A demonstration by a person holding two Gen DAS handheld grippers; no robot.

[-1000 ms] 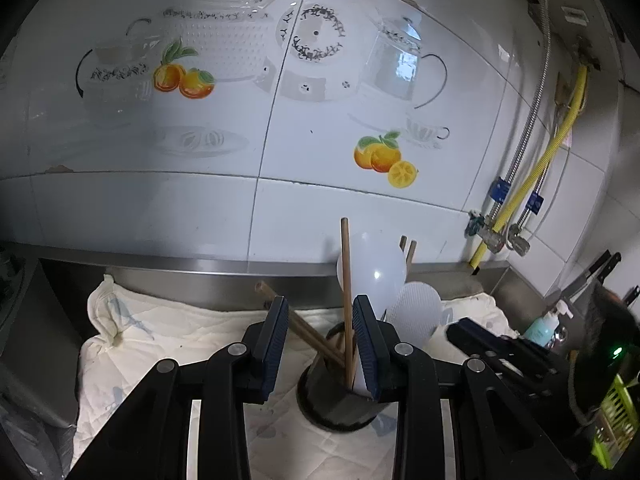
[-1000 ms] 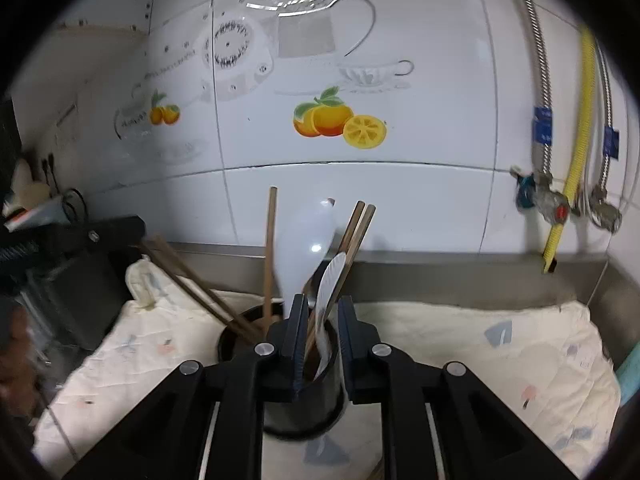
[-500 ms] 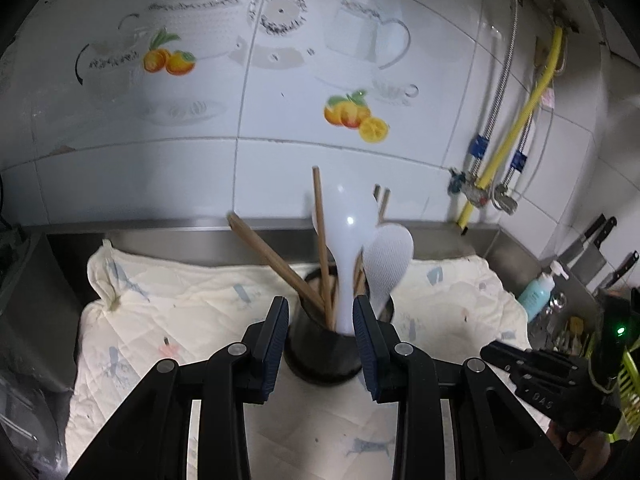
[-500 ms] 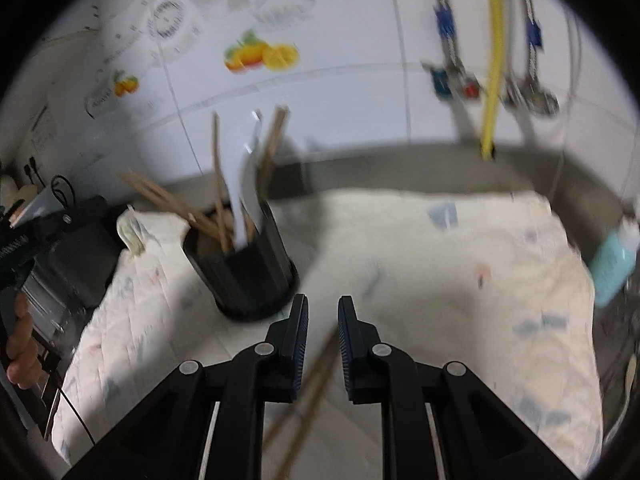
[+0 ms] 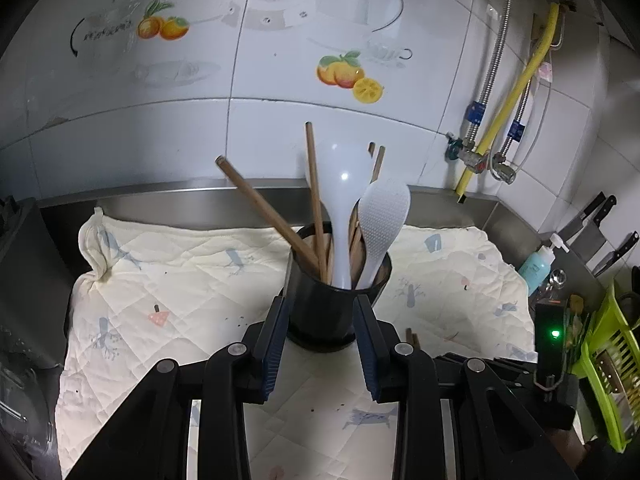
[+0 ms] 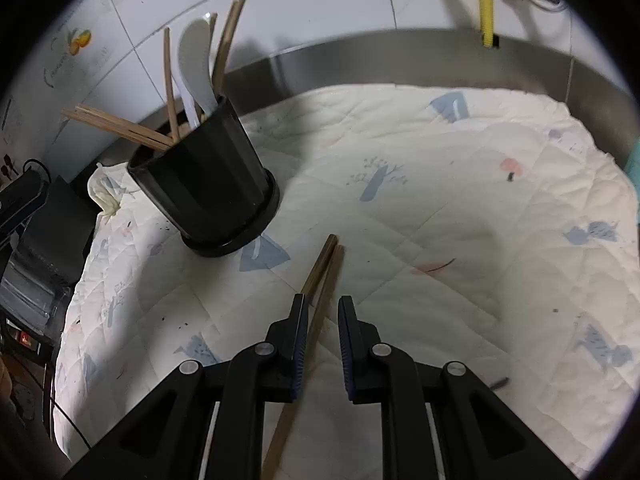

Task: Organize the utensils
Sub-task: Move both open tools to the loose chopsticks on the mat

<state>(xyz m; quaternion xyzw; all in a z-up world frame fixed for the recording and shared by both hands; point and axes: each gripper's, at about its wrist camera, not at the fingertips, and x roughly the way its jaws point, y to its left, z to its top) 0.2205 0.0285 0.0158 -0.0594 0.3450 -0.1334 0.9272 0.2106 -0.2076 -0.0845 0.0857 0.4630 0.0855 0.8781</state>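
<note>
A black utensil holder (image 5: 332,300) stands on a quilted cloth (image 5: 180,280). It holds a white ladle (image 5: 340,168), a white rice paddle (image 5: 382,208) and several wooden chopsticks (image 5: 260,208). My left gripper (image 5: 320,308) is open and empty, its fingers on either side of the holder's base. In the right wrist view the holder (image 6: 204,188) is at the upper left. A pair of chopsticks (image 6: 320,280) lies on the cloth (image 6: 460,200). My right gripper (image 6: 323,308) is open just above them, with the pair between its fingers.
A tiled wall and steel counter rim (image 5: 160,196) lie behind the cloth. Pipes and a yellow hose (image 5: 500,128) hang at the right. Knives (image 5: 592,224), a blue bottle (image 5: 538,268) and a green rack (image 5: 608,360) are at the far right.
My right gripper has left the holder and dropped low over the loose chopsticks on the cloth. My left gripper has pulled back from the holder's top and now looks at it from farther off.
</note>
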